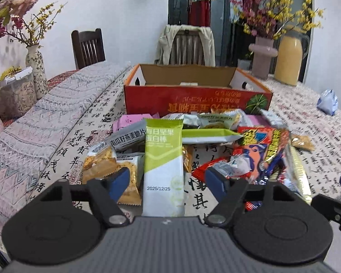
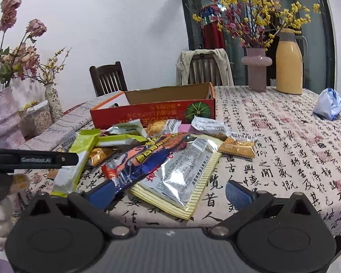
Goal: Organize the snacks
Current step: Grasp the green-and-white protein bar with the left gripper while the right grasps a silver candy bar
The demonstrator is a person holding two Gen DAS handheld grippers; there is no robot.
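Tablecloth (image 2: 284, 136) bare right of snack pile (image 2: 161, 154), near table edge.

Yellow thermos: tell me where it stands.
The yellow thermos stands upright at the table's far right edge, just right of the pink vase holding flowering branches.

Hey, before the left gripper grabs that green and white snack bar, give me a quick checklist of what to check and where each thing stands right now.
1. Green and white bar sits between the left gripper fingers: ok.
2. Pads pressing on the bar: not ok, a gap shows on both sides.
3. Neighbouring wrappers clear of the fingers: not ok, the orange cracker packet lies right at the left finger.
4. Red cardboard box open with free room inside: ok.
5. Right gripper out of the way: ok, it is open over the silver packet, holding nothing.
6. The bar's near end free to lift: cannot tell, the gripper body hides it.
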